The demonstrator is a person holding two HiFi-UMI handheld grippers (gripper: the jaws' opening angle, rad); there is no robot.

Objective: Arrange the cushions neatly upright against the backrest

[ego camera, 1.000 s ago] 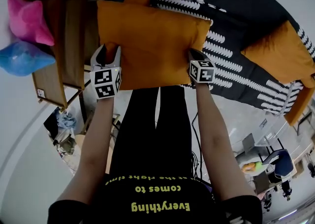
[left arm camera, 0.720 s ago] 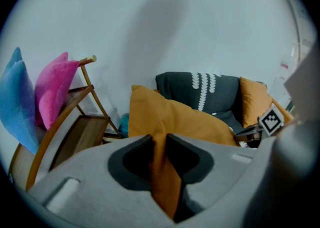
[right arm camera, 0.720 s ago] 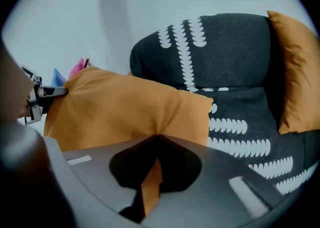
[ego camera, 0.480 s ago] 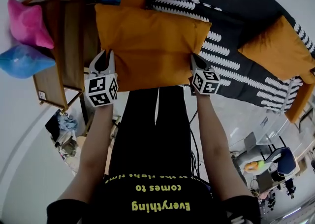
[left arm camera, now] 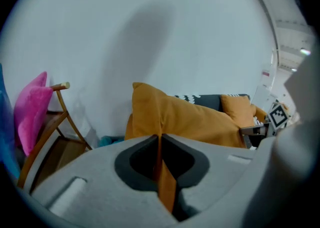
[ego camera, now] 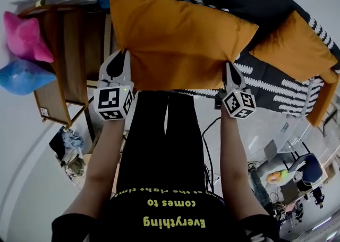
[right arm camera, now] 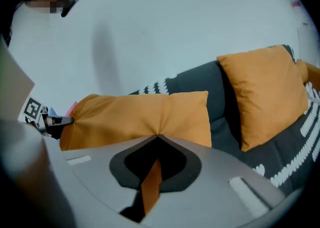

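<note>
A large orange cushion (ego camera: 180, 41) hangs in the air in front of the dark patterned sofa (ego camera: 255, 1), held by its near edge at both ends. My left gripper (ego camera: 119, 59) grips its left corner; the jaws are closing, with a fold of orange fabric pinched between them (left arm camera: 160, 139). My right gripper (ego camera: 232, 73) is shut on the right corner, fabric squeezed in its jaws (right arm camera: 158, 137). A second orange cushion (ego camera: 292, 49) leans upright against the sofa's backrest (right arm camera: 262, 96). Another orange cushion (ego camera: 324, 102) shows at the far right.
A wooden chair (ego camera: 69, 60) stands left of the sofa, with a pink cushion (ego camera: 24, 36) and a blue cushion (ego camera: 21, 76) beside it. A person's legs in black are below the grippers. Cables lie on the pale floor (ego camera: 210, 145).
The left jaws have closed on the cushion's corner. Both grippers have lifted the cushion, carrying it toward the sofa, the right one swinging outward.
</note>
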